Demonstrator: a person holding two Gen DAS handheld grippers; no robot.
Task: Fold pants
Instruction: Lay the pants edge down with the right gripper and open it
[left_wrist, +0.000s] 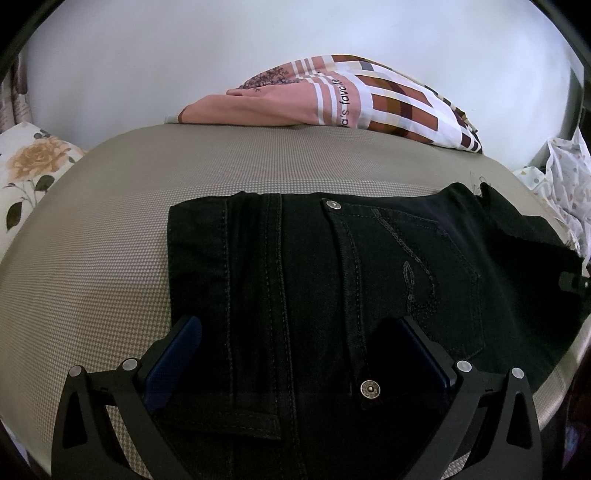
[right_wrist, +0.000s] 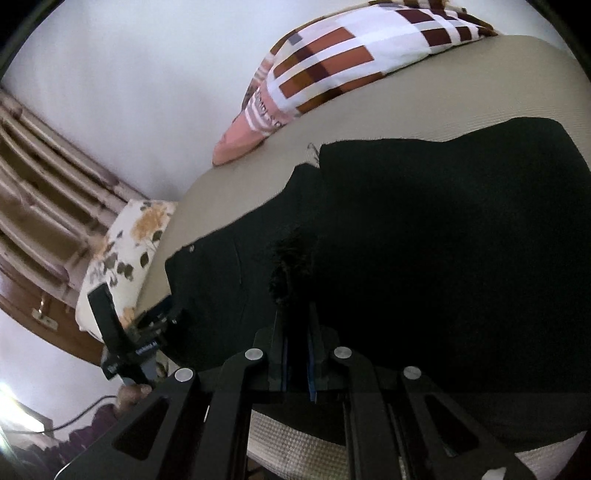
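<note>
The black denim pants (left_wrist: 332, 280) lie partly folded on the beige woven bed (left_wrist: 110, 258), the left claw (left_wrist: 295, 354) spread wide over the waistband to steady it, while the right claw (right_wrist: 297, 354) is clenched on a frayed leg hem to carry it across.

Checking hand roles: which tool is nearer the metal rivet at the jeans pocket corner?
Left. The left tool hangs open right over the rivet; the right tool is shut on the black jeans at a frayed hem.
</note>
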